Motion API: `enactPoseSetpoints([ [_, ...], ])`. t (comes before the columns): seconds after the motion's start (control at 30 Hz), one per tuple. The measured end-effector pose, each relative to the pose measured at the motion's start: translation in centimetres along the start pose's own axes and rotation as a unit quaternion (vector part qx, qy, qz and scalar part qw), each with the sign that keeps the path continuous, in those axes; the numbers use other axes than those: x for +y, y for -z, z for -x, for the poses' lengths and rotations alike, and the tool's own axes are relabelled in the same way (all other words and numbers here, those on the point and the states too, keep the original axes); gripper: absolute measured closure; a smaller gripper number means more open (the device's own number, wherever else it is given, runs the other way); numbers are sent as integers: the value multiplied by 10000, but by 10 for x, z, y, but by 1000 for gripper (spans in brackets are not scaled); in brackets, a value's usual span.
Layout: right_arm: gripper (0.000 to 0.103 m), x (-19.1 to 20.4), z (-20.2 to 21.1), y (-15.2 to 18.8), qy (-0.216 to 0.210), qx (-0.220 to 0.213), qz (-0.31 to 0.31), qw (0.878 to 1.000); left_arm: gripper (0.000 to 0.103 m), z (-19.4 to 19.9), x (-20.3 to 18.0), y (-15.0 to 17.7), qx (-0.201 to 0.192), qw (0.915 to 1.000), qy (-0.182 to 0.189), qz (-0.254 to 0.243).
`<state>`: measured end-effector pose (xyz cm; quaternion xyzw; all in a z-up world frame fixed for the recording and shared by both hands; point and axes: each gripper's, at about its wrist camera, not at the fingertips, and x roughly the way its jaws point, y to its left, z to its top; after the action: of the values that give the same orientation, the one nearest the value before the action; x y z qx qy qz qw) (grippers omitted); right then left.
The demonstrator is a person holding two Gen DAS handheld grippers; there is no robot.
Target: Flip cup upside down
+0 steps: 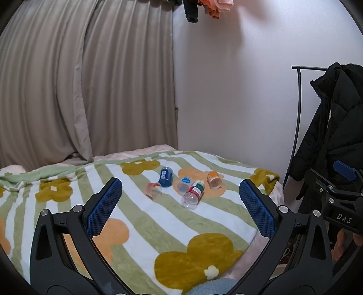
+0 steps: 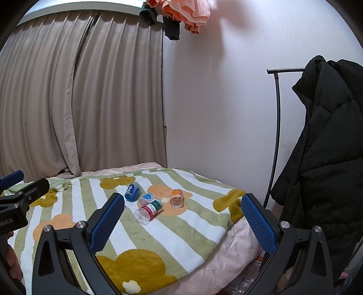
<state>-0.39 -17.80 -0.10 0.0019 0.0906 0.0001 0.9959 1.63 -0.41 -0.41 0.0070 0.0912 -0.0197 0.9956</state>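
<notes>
Several small cups cut from plastic bottles lie on their sides on a striped flower blanket (image 1: 145,215). They are a pink-tinted cup (image 1: 153,190), a blue cup (image 1: 166,176), a clear cup with a light-blue label (image 1: 184,184), a clear cup with a red and green label (image 1: 192,194) and an orange cup (image 1: 214,179). My left gripper (image 1: 180,181) is open, well short of the cups and empty. My right gripper (image 2: 182,195) is open and empty too. The right wrist view shows the blue cup (image 2: 132,191), the red-and-green cup (image 2: 149,211) and the orange cup (image 2: 177,197). One finger hides the pink cup.
The blanket covers a bed whose right edge (image 2: 238,240) drops off beside a black coat (image 2: 324,147) hanging on a thin metal rack (image 2: 275,136). Beige curtains (image 1: 86,90) and a white wall stand behind the bed. Laundry (image 2: 181,13) hangs overhead.
</notes>
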Motion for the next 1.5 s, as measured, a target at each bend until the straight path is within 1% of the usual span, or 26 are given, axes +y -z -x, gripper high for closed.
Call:
enactPoseSetpoints([
  [0.77,0,-3,1,2,62,9,-50,10000,0,1,-2,0,4,10000,27,-12],
  [1.07,0,-2,0,4,39,26,-56,10000,0,-7,-6,-4,55,10000,-46,-43],
  [1.2,0,-3,-9,1,-32,60,-56,10000,0,-22,-5,-13,97,9999,-73,-34],
  [1.27,0,-3,-19,-4,-117,108,-69,9998,0,-36,-1,-20,130,9999,-32,-7],
  [1.37,0,-5,-33,-9,-214,181,-35,9996,0,-69,5,-34,271,9996,42,-39],
  [1.5,0,-7,-55,-15,-315,269,-13,9991,0,-135,14,-54,532,9983,105,-207],
])
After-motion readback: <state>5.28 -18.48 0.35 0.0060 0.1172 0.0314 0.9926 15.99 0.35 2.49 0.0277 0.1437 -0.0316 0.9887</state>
